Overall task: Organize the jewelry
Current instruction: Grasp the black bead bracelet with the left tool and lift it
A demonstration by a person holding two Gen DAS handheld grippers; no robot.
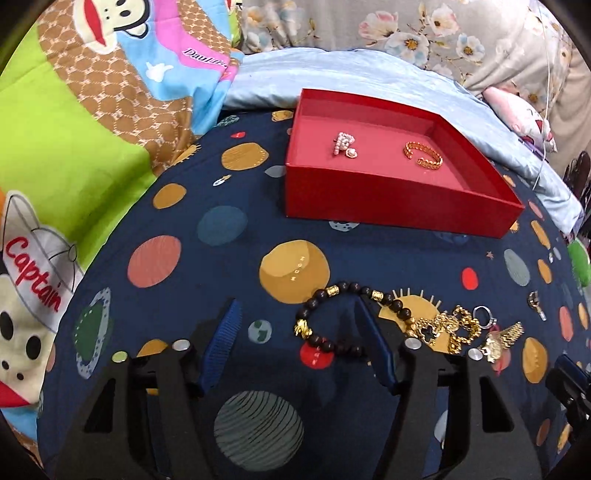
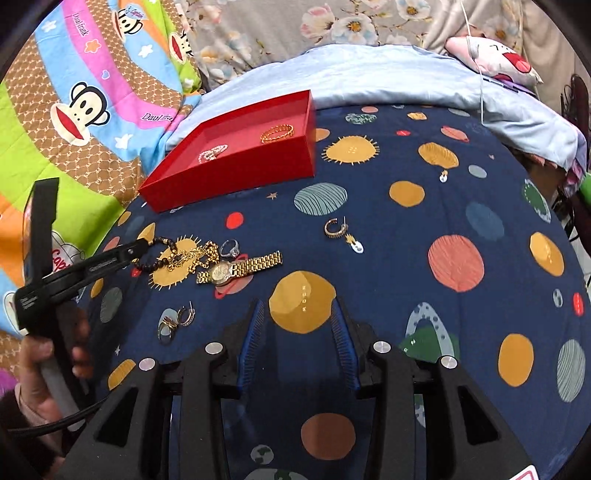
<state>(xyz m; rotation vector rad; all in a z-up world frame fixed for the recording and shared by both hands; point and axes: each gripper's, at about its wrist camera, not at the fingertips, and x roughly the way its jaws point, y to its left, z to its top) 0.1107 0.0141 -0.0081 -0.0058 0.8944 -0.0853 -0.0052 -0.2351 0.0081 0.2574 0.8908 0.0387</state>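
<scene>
A red tray [image 1: 388, 206] [image 2: 236, 177] lies on the planet-print bedsheet, holding a pearl piece [image 1: 344, 144] and a gold chain bracelet [image 1: 424, 155]. My left gripper [image 1: 297, 314] is open; its right finger lies inside the loop of a black bead bracelet [image 1: 332, 317]. To the right lie a gold necklace [image 1: 454, 328], a ring [image 1: 484, 317] and a gold watch [image 2: 240, 267]. My right gripper [image 2: 297, 314] is open and empty, hovering over the sheet. An earring [image 2: 334, 227] lies ahead of it; rings [image 2: 173, 321] lie to its left.
A cartoon monkey quilt [image 2: 74, 110] lies at the left, a pale blue blanket [image 2: 388, 74] behind the tray, a floral cover [image 1: 406, 33] at the back. The left gripper's body [image 2: 74, 269] and the hand holding it show in the right wrist view.
</scene>
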